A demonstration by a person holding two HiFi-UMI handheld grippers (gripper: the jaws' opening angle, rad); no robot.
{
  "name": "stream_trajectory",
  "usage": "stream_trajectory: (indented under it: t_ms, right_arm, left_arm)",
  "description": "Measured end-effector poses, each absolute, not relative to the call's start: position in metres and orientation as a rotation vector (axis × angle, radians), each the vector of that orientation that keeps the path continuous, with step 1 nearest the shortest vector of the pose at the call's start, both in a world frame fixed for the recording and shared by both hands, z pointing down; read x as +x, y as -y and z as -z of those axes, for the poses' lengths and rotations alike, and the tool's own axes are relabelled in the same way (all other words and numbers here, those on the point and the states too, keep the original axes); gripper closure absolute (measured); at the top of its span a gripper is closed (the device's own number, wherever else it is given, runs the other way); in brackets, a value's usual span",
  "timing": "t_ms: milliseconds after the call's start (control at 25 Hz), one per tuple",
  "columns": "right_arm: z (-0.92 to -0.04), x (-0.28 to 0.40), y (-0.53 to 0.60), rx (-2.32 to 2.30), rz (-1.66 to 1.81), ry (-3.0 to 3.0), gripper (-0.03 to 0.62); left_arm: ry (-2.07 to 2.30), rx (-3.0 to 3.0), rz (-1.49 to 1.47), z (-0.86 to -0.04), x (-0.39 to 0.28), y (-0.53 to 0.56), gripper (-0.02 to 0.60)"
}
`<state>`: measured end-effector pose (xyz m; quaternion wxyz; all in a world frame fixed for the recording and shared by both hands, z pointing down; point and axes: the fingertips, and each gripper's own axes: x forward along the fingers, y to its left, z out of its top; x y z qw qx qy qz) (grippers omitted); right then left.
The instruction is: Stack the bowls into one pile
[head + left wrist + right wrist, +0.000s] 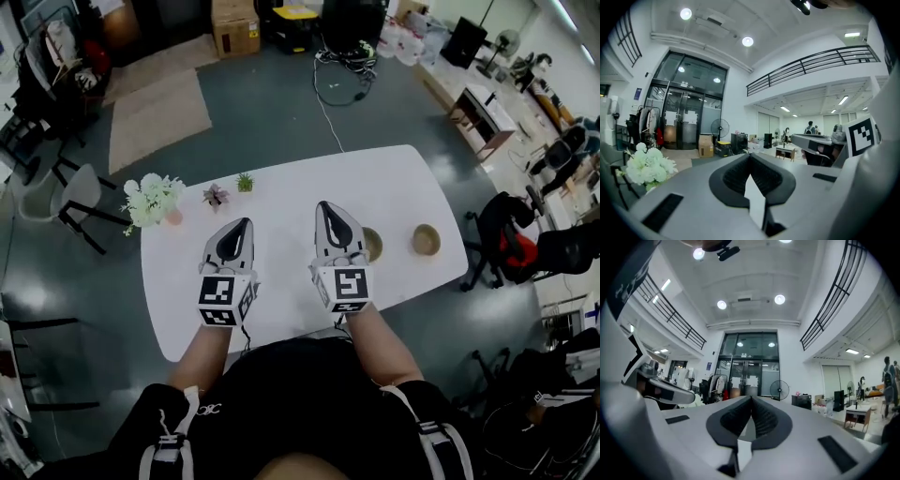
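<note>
While a person stands at the near edge of a white, round-cornered table (281, 202), two grey hand-held grippers hang side by side above the table's middle, pointing away from the person. The left gripper (246, 223) has its jaws clenched together with nothing between them, and the right gripper (323, 205) is clenched and empty too. Two small round tan bowls sit apart on the table's right side: the inner bowl (374, 244), partly hidden behind the right gripper, and the outer bowl (426, 240), nearer the table's right edge. At the table's far left corner stand a bunch of white flowers (153, 199), a small purplish potted plant (216, 196) and a small green potted plant (245, 182).
</note>
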<state>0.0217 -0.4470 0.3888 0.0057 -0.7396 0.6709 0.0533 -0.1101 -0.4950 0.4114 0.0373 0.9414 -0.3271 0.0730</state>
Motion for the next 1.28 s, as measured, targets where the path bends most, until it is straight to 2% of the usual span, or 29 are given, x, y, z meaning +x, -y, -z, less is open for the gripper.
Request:
stream_trajectory:
  t_ms: [400,600,720,920,1120,1280]
  right_arm:
    - [-0.387,-0.048,0.462,-2.251,-0.145,-2.211,0.579]
    - [-0.4,-0.058,0.457,-2.285,-0.112,-2.223,0.579]
    - [-0.408,-0.043,0.441,-2.265,-0.104,-2.249,0.579]
    - [-0.408,0.043,0.378,-2.141,-0.043,-2.255,0.579]
    - [-0.454,0.212,0.292,-2.071,-0.064,-2.366,0.579]
    - [-0.455,0.344,0.225,-2.127,-0.056,-2.402,0.579]
  left_arm:
    - [1.138,2.798,-0.169,-0.406,-0.19,0.496,0.569]
    - [1.161,2.766,-0.168,-0.425,-0.212,0.494,0.569]
    - [1.171,2.741,-0.175,-0.437,-0.2,0.473,0.569]
    - [1.213,2.734,-0.191,-0.441,-0.114,0.403,0.569]
    - [1.377,2.662,-0.156,-0.478,0.04,0.312,0.569]
    - [1.331,2.612,-0.176,-0.48,0.163,0.239,0.569]
